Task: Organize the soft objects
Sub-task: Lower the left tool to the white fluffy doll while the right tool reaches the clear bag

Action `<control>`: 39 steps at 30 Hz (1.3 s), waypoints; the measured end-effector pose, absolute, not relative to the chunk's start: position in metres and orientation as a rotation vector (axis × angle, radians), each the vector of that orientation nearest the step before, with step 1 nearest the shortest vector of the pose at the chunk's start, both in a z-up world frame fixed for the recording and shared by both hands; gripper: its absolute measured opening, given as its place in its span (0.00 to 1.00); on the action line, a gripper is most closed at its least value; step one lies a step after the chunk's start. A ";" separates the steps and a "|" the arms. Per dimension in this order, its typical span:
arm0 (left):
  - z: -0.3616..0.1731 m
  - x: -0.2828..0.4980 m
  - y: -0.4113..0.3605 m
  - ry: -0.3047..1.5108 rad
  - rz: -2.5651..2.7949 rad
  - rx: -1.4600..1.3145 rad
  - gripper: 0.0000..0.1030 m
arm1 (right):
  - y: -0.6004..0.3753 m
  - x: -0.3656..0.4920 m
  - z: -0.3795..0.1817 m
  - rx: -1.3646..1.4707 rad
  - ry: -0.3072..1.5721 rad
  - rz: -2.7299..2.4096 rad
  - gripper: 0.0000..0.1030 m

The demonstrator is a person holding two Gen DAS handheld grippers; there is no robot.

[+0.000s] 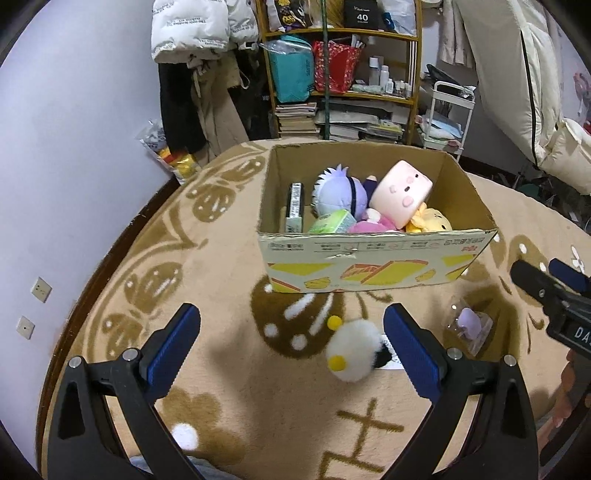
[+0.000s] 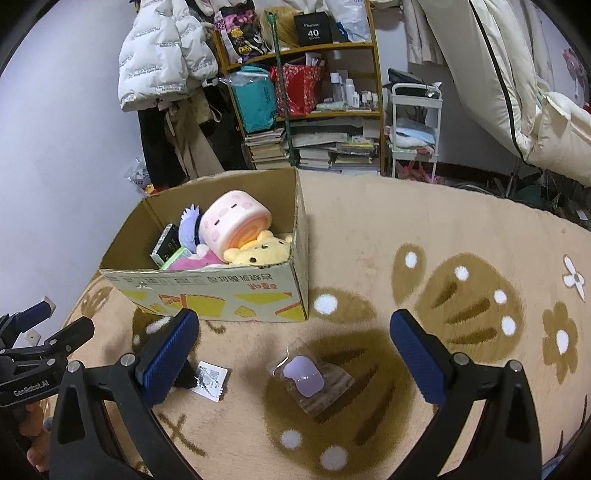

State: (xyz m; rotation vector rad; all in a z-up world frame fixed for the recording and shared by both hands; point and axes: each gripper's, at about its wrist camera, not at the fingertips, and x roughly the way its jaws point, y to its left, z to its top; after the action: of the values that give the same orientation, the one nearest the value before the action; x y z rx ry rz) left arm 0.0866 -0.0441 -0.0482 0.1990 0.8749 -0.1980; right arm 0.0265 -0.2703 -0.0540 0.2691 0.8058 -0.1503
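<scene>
A cardboard box (image 1: 373, 258) (image 2: 207, 291) stands on the beige rug and holds a pink square plush (image 1: 400, 192) (image 2: 231, 221), a purple plush (image 1: 338, 192), a yellow bear plush (image 2: 258, 253) and a green tissue pack (image 1: 332, 221). A white fluffy toy with yellow pompoms (image 1: 352, 350) lies on the rug between the fingers of my left gripper (image 1: 291, 347), which is open above it. A purple soft piece in a clear wrapper (image 2: 306, 374) (image 1: 469, 325) lies between the fingers of my right gripper (image 2: 293, 350), also open.
A paper tag (image 2: 212, 380) lies on the rug by the white toy. Behind the box are a shelf with books and bags (image 1: 343, 74), hanging coats (image 1: 199, 33) and a white cart (image 1: 448, 114). The rug reaches a dark edge at the left wall (image 1: 122, 243).
</scene>
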 end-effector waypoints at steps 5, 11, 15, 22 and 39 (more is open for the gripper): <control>-0.057 0.096 -0.054 0.895 -0.215 0.206 0.96 | -0.270 0.030 -0.061 0.270 0.849 -0.158 1.00; -0.078 0.107 -0.064 0.978 -0.212 0.235 0.96 | -0.274 0.035 -0.072 0.277 0.893 -0.192 1.00; -0.089 0.109 -0.067 1.008 -0.225 0.257 0.96 | -0.279 0.039 -0.081 0.311 0.927 -0.198 1.00; -0.109 0.115 -0.075 1.082 -0.265 0.271 0.96 | -0.282 0.045 -0.101 0.381 1.001 -0.194 1.00; -0.146 0.123 -0.086 1.163 -0.219 0.364 0.96 | -0.282 0.067 -0.161 0.428 1.208 -0.238 1.00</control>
State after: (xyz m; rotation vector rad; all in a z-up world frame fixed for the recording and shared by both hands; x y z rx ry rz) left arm 0.1234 -0.0858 -0.1456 0.3644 1.1628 -0.2189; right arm 0.0674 -0.2824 -0.1613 0.4282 1.2077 -0.2384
